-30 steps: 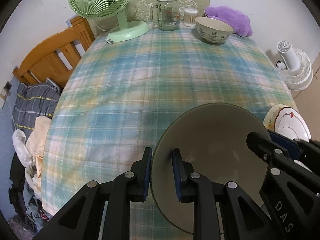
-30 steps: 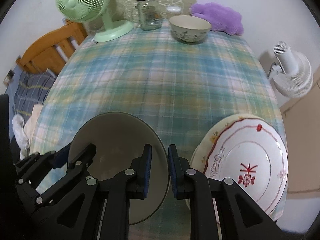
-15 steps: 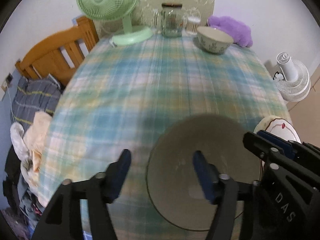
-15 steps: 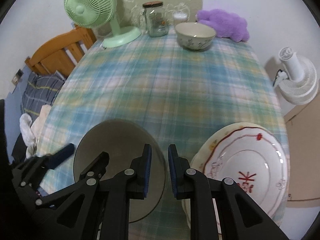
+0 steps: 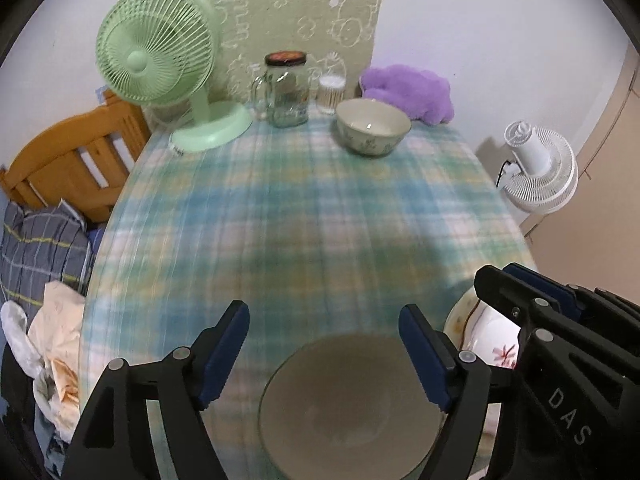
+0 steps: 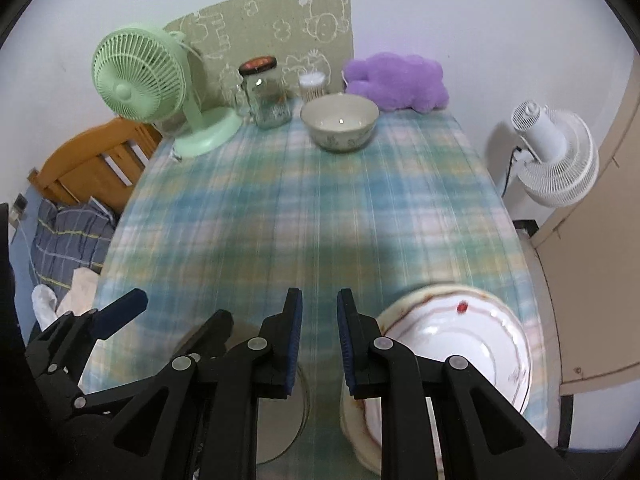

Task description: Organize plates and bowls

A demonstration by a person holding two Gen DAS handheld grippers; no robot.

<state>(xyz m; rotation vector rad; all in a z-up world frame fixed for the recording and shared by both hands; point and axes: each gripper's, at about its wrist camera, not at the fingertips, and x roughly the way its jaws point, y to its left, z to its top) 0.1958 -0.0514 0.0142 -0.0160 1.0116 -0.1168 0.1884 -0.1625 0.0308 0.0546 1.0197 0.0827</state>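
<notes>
left gripper: angled down over plain grey-green bowl, jaws opening, empty | right gripper: beside bowl, jaws opening narrowly, empty

A home bedroom: wooden bed frame, bedding, plush toy, fan.

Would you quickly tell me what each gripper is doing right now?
Left gripper: jaws opening, nothing between the pads.
Right gripper: jaws opening slightly, narrow gap, holding nothing.
</notes>
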